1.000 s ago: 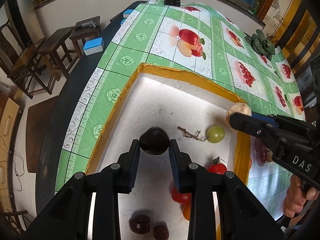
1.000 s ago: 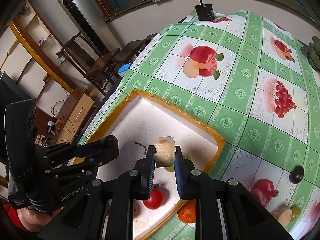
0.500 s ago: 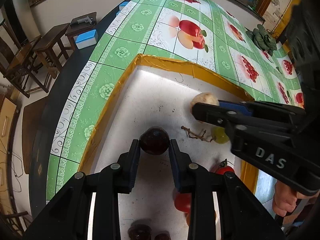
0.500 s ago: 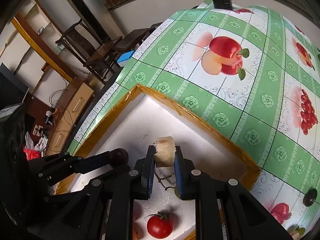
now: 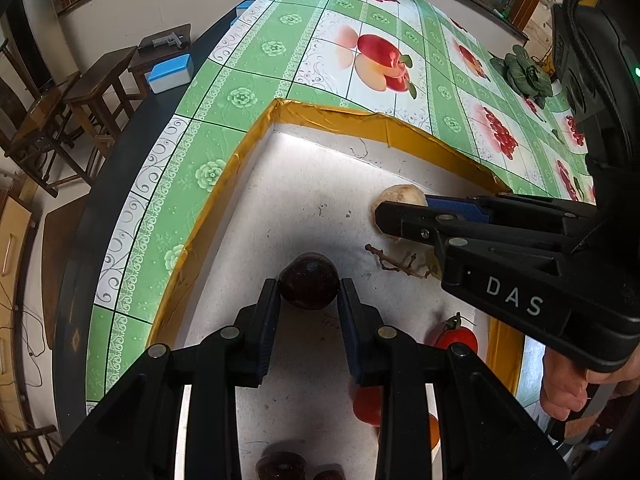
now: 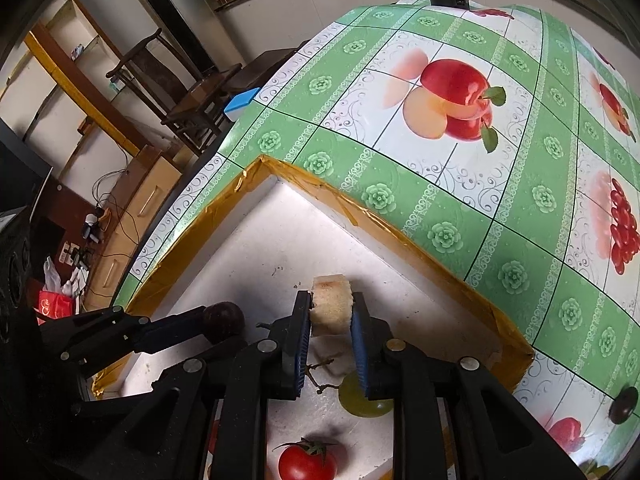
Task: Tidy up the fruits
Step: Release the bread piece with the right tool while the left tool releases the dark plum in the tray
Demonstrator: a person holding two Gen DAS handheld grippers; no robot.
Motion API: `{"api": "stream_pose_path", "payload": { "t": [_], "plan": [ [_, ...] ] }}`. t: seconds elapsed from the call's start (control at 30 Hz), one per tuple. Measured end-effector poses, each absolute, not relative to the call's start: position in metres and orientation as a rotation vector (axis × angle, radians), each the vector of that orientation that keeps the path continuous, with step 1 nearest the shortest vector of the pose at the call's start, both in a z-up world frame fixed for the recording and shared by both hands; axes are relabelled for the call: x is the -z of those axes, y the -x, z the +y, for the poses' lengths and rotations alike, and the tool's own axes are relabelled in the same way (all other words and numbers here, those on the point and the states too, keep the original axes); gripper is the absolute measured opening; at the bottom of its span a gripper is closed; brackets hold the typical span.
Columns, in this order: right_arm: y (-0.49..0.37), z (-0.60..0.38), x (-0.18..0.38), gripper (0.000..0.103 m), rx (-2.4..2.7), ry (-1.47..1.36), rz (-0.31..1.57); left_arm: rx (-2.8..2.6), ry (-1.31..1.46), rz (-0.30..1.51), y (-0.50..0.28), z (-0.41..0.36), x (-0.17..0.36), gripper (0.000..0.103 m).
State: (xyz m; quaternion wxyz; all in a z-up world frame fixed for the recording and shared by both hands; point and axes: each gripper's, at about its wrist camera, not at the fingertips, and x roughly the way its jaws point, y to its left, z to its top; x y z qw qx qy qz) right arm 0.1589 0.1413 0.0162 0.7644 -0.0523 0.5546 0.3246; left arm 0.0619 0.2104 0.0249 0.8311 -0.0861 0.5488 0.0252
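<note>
Left black two-finger gripper (image 5: 309,292) clamped on a dark maroon round plum (image 5: 309,281), right black gripper (image 6: 331,316) clamped on a pale tan cut fruit chunk (image 6: 332,307), both poised above the white foam tray with orange-taped rim (image 5: 328,114), the right one nearer its far wall, bare floor directly below.

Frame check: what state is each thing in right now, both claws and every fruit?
Left claw: shut on the dark plum.
Dark plum: held above the tray.
Right claw: shut on the tan chunk.
Tan chunk: held above the tray.
Tray: open, fruit inside.
Tomato: lying in the tray.
Green grape: lying in the tray.
</note>
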Motion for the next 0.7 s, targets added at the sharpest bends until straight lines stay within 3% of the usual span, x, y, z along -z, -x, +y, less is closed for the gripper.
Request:
{"api": "stream_pose_path", "payload": {
  "t": [0.13, 0.2, 0.27, 0.33, 0.7],
  "plan": [
    [-0.159, 0.139, -0.018, 0.022, -0.695, 0.108, 1.203, -0.057, 0.164, 1.165, -0.061, 0.208, -0.025, 0.027],
    [-0.159, 0.137, -0.020, 0.032, -0.686, 0.109, 1.202, -0.062, 0.164, 1.168, -0.060, 0.208, -0.025, 0.028],
    [-0.158, 0.133, -0.025, 0.037, -0.676, 0.107, 1.183, -0.069, 0.158, 1.169, -0.058, 0.207, -0.026, 0.036],
    [-0.157, 0.129, -0.031, 0.037, -0.671, 0.107, 1.166, -0.084, 0.144, 1.154, -0.054, 0.206, -0.028, 0.054],
    [-0.148, 0.083, -0.067, 0.040, -0.640, -0.007, 1.094, -0.119, 0.096, 1.104, -0.036, 0.194, -0.046, 0.059]
  ]
}}
